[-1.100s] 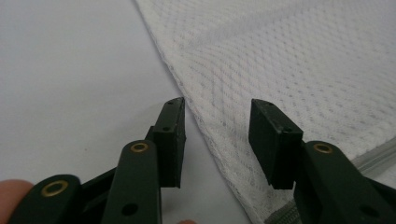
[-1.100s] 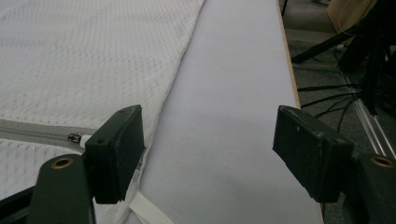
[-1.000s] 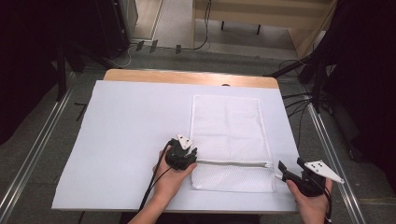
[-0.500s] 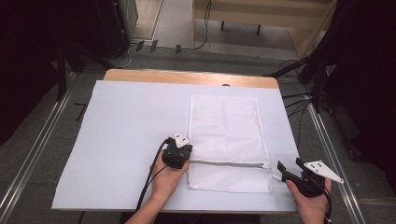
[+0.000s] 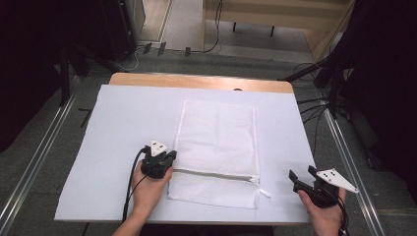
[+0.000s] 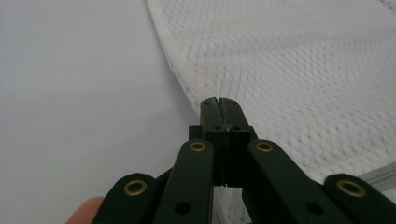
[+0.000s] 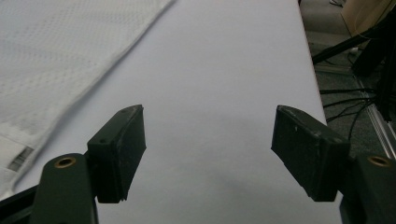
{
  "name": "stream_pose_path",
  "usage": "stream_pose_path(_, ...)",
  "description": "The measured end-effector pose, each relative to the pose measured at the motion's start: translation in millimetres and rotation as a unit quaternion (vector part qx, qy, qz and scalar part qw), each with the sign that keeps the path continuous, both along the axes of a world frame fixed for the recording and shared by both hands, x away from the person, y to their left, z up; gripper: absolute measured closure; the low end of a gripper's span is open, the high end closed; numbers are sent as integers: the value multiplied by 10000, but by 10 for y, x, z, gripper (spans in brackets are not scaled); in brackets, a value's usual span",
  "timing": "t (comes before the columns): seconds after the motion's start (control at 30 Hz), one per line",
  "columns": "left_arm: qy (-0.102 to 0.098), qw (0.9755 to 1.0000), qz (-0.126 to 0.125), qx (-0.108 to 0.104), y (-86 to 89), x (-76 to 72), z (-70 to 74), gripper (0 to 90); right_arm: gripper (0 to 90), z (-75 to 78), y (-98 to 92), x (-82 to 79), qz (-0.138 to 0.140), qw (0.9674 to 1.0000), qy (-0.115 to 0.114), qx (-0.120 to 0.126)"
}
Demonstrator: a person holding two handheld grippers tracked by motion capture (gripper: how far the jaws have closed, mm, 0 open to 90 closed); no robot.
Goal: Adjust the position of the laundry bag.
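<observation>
High view: left tool (image 5: 167,158) clamped on mesh bag (image 5: 216,147) edge; right tool (image 5: 301,175) apart; no legible writing.

High cam: above person's side, faces fwd/down over whole worktop (image 5: 123,128); left gripper cam: low, v. close on mesh bag (image 6: 299,70) left edge; right gripper cam: low over bare sheet, bag's right edge at frame left; all share bag.

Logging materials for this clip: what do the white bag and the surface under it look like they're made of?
The mesh bag looks like white woven netting, probably synthetic: a fine open grid shows in the left gripper view, with a zipper across it. The table cover looks like a smooth matte sheet, paper or plastic; unclear which.
</observation>
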State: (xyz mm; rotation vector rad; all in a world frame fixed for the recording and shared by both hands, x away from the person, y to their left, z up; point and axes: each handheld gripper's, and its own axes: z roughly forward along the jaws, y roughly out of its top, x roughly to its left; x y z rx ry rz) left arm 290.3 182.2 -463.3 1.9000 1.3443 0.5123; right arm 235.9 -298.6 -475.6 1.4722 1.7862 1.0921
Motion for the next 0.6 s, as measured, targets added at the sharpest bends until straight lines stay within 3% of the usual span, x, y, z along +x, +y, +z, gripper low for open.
stream_pose_path(0.27, 6, 9995, 303, -117, 363, -183, 7, 900, 261, 10, 64, -13, 80, 10000, -2, 21)
stream_pose_path(0.4, 44, 9995, 281, -167, 412, -267, -8, 900, 261, 13, 82, -14, 90, 10000, -21, 32)
stream_pose_path(0.57, -46, 9995, 257, -172, 462, -304, 11, 887, 370, 47, 112, -54, 250, 9993, -170, 233)
stream_pose_path(0.6, -217, 9993, 277, -135, 485, -323, 17, 819, 429, 72, 160, -106, 435, 9981, -313, 308)
